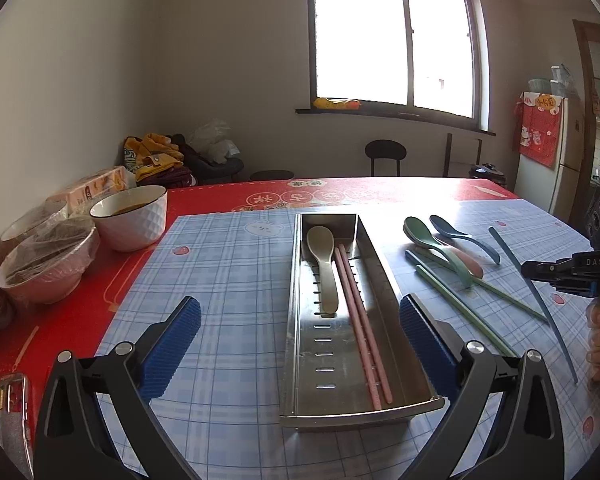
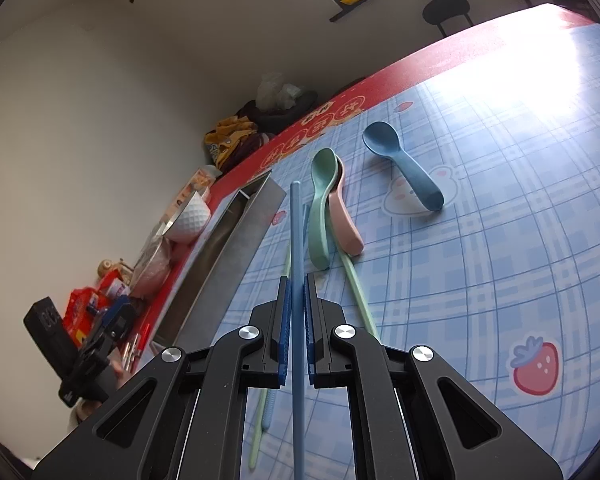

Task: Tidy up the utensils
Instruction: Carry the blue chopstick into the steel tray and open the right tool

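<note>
While the left hand-held gripper stands spread wide and empty, the right hand-held gripper pinches a blue chopstick.

Left pads flank the near end of the steel tray without touching it; the tray sits on the blue plaid mat over the red worktop and holds a beige spoon and a pair of pink chopsticks lying lengthwise. Right of the tray, loose on the mat: a green spoon resting partly over a pink spoon, a blue spoon apart from them, green chopsticks, and a second blue chopstick. Bowls stand on the worktop's left edge.
</note>
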Available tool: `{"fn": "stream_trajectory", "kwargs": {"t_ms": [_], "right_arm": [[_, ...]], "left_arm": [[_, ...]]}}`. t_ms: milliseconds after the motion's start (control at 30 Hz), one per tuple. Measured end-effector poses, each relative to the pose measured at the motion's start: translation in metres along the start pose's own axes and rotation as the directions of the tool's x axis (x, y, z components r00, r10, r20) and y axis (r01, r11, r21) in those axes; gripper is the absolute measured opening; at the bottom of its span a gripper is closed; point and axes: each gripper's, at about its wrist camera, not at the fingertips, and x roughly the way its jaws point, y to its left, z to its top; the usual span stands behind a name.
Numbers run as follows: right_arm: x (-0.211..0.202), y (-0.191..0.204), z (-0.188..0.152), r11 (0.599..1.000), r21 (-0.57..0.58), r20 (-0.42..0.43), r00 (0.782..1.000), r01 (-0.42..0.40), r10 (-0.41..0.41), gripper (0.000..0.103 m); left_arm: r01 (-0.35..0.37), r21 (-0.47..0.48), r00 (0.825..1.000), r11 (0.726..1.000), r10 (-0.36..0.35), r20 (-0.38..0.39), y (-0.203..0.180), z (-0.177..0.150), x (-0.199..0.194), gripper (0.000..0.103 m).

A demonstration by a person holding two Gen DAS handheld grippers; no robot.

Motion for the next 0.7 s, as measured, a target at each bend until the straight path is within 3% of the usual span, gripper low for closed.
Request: {"fn": "stream_trajectory", "kwargs": {"t_ms": [200,300,467,700], "right_arm": [[0.006,0.001,0.003,0.997,0.044,-0.036,0.998,0.056,-0.055,0.006],[0.007,0.008,0.008,0.996,0.078,-0.046,0.998,0.046,-0.043,0.006],[0.020,0.036,0.019,0.995,0.092,-0.053,0.998,0.041,-0.036,0.006],[0.071,0.086,0.034,0.991,0.130,-0.067,0.998,0.016,-0.007,0.006]], "left_arm": [[0.007,-0.038,1.000,0.999,-0.006,0.011,0.008,-0.001,-0.003,0.097],[-0.005,-0.065,1.000,0.998,0.005,-0.009,0.013,-0.001,0.001,0.097],[-0.017,-0.105,1.000,0.994,0.017,-0.010,0.022,-0.002,0.001,0.097],[-0.043,-0.123,0.999,0.991,0.045,0.010,0.026,-0.002,-0.004,0.097]]}}
